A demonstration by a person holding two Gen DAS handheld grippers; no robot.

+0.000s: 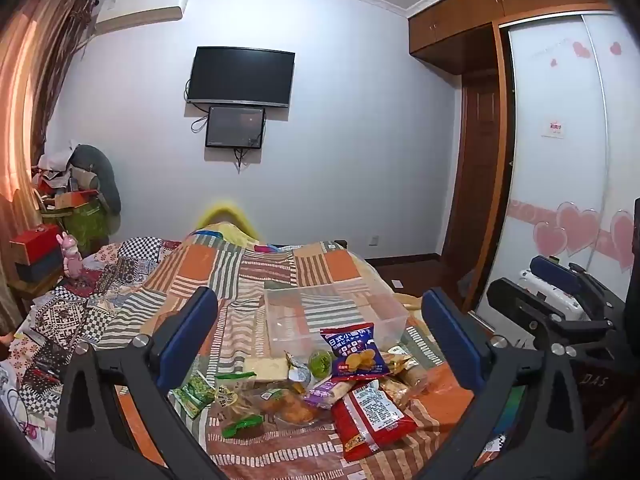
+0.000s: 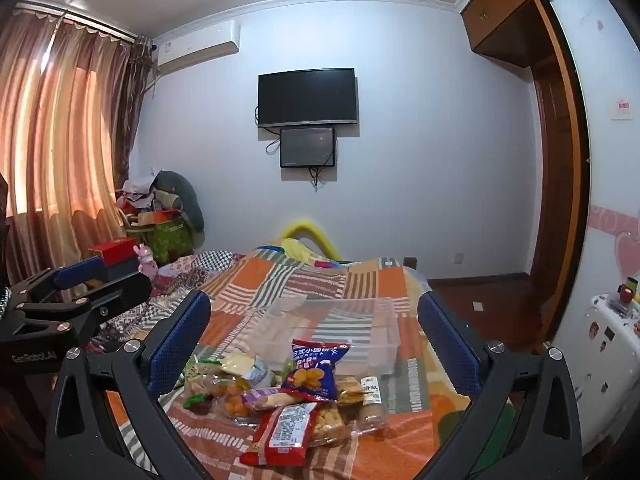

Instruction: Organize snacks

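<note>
You face a pale wall [image 2: 420, 160] with a dark television [image 2: 307, 97], lit curtains [image 2: 60, 128] left, wooden wardrobe [image 1: 460, 20] right.

The clear bin [image 1: 336, 316] is smooth, see-through plastic, sitting on the quilt [image 1: 256, 276], a matt woven cloth of patchwork stripes. Just in front of the bin, the blue biscuit bag [image 1: 354, 350] and red packet [image 1: 368, 412] are glossy printed film, and the green sachet [image 1: 194, 394] beside them is shiny too. The left gripper [image 1: 320, 336] has matt black arms with bright metal screws and dimpled blue pads [image 1: 188, 336]. Behind the bin, the wardrobe [image 1: 472, 20] is polished brown wood
</note>
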